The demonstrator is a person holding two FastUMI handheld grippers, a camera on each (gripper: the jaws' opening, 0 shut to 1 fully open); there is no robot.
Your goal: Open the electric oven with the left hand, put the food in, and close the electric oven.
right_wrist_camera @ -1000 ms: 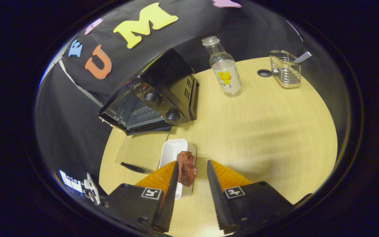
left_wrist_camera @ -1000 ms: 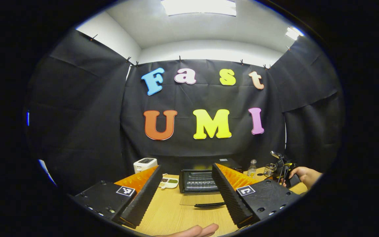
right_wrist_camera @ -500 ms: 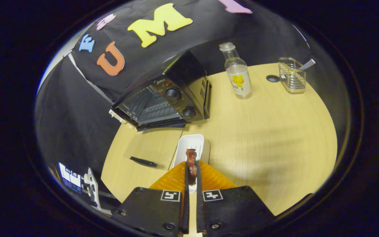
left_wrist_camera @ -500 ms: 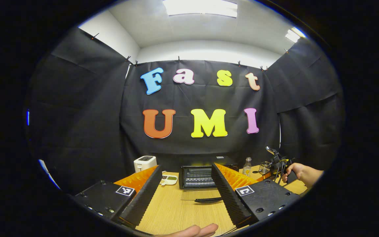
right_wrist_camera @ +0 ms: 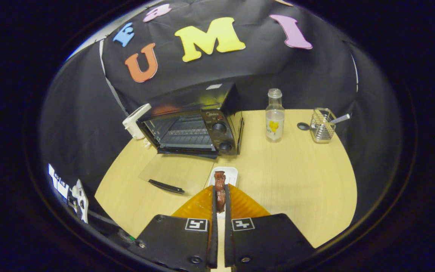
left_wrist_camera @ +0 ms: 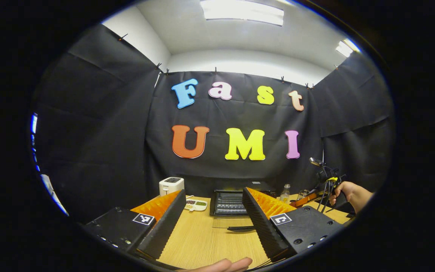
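The black electric oven [right_wrist_camera: 196, 121] stands at the back of the wooden table with its glass door [right_wrist_camera: 174, 175] folded flat down, handle toward me. My right gripper [right_wrist_camera: 220, 196] is shut on a dark red-brown piece of food [right_wrist_camera: 219, 189], lifted above the small white tray [right_wrist_camera: 230, 174] in front of the oven. In the left gripper view the oven [left_wrist_camera: 228, 203] lies straight ahead, far off. My left gripper [left_wrist_camera: 214, 209] hangs open and empty above the near table. The right gripper [left_wrist_camera: 312, 198] and the hand [left_wrist_camera: 344, 189] holding it are at the right.
A clear bottle [right_wrist_camera: 274, 120] and a wire basket [right_wrist_camera: 322, 126] stand right of the oven. A white appliance [left_wrist_camera: 171, 185] and a small tray of compartments [left_wrist_camera: 196, 204] sit left of it. Fingers of a hand [left_wrist_camera: 225, 265] show at the bottom edge.
The right gripper closed on the food and lifted it off the white tray, pulling back and levelling toward the oven. The left gripper drew back slightly, staying open.
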